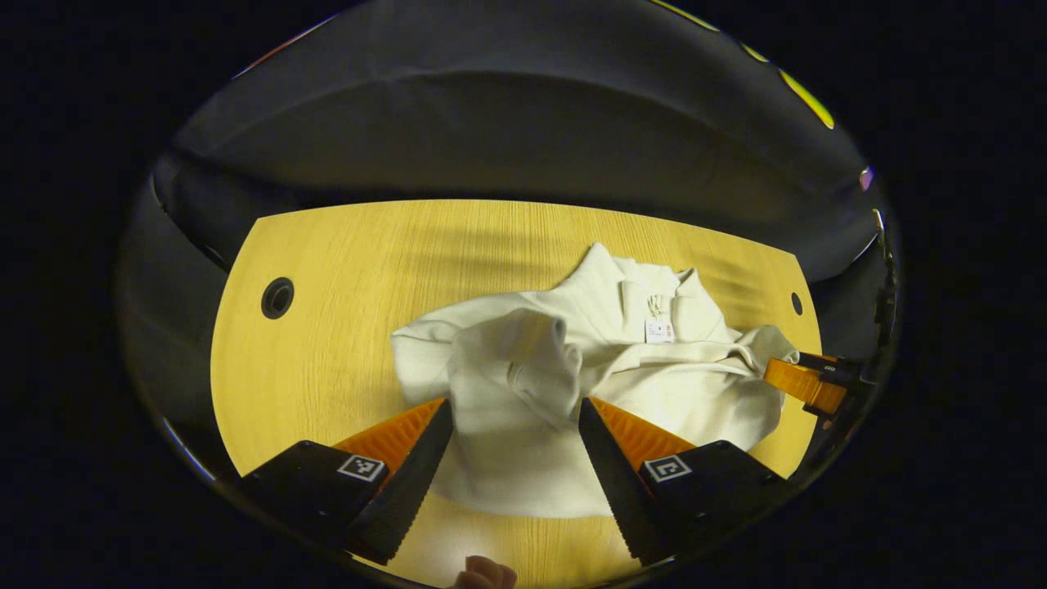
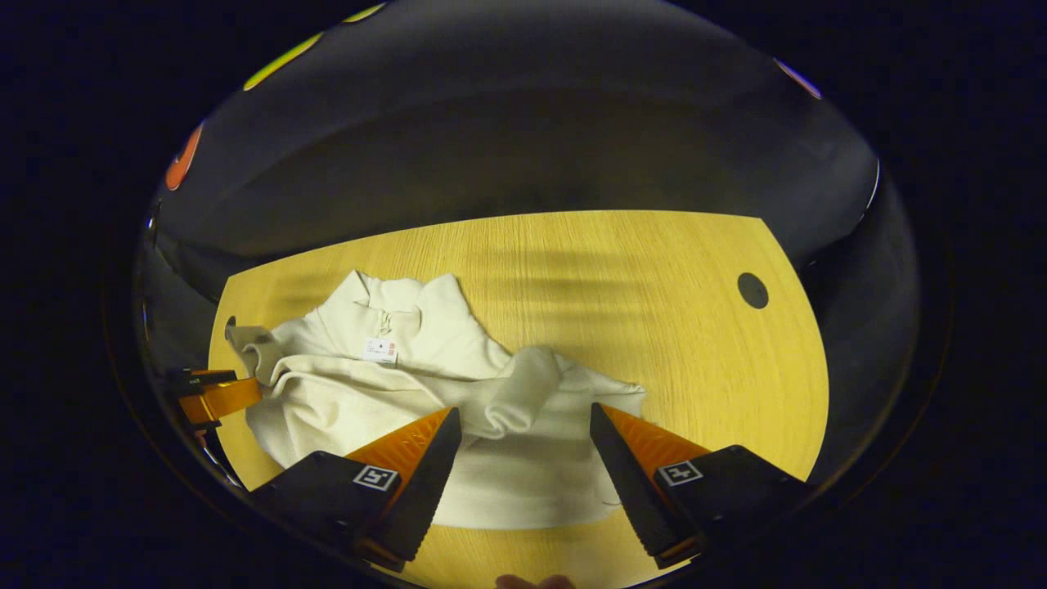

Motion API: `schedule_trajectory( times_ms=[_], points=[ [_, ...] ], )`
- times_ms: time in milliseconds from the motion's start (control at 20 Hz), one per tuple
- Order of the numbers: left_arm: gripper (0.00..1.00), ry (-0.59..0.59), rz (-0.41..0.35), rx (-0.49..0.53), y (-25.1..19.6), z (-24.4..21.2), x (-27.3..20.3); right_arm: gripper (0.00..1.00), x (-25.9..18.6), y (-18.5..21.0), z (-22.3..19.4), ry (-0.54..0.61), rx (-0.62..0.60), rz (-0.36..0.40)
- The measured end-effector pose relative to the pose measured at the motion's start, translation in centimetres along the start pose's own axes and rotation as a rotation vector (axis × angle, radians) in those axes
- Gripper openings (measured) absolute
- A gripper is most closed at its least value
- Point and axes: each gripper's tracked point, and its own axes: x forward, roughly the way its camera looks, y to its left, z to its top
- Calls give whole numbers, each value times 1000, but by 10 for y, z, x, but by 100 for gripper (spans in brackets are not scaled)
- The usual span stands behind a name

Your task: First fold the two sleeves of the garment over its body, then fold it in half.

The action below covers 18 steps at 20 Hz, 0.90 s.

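Cream garment (image 1: 523, 409) on yellow wood-grain table (image 1: 343, 270).
Plain off-white cloth throughout, sleeves (image 2: 519, 388) and collar (image 1: 646, 282) alike, with small white tag (image 1: 659, 330) showing a touch of red. Pale streaked grain across the tabletop, with two round black holes (image 1: 277, 298). Black-and-white square markers (image 2: 375, 477) on black gripper bodies.

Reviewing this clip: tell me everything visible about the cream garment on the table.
The cream garment is a soft, knit-looking top with a stand-up collar and a white tag at the neck. It lies rumpled on the wooden table, collar away from the cameras. One sleeve is folded onto the body; the other lies bunched at the side. Both tongs are open above it, not touching.
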Motion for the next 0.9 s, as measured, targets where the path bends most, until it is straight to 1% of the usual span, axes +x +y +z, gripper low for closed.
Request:
schedule_trajectory(
  times_ms=[150, 300, 350, 400, 450, 600, 650, 700, 750, 800, 850, 900],
  points=[
    [100, -43, -8, 4, -2, -7, -32, 98, -15, 4, 8, -78, -25, 15],
    [100, -160, 13, 27, 0, -6, -75, 98, -33, -2, 15, -166, -83, 2],
    [99, -207, 23, 33, 2, -5, -92, 96, -42, -5, 17, -203, -93, -5],
    [99, -252, 32, 36, 2, -6, -109, 98, -52, -7, 21, -237, -94, -11],
    [100, -294, 36, 33, 3, -6, -125, 98, -60, -6, 22, -268, -93, -8],
    [100, -431, 48, 10, 4, -10, -174, 98, -79, -9, 31, -391, -98, -19],
    [99, -472, 51, 1, 2, -13, -189, 95, -89, -11, 36, -437, -97, -22],
    [99, -509, 51, -13, 2, -16, -204, 95, -98, -12, 39, -480, -94, -25],
    [99, -543, 49, -29, 1, -20, -217, 98, -107, -12, 41, -525, -88, -23],
    [99, -571, 47, -44, 4, -23, -228, 95, -116, -13, 42, -565, -83, -24],
    [99, -597, 48, -55, 7, -30, -237, 98, -127, -15, 41, -602, -80, -22],
    [99, -618, 50, -63, 8, -35, -246, 95, -134, -17, 40, -637, -78, -30]
  ],
)
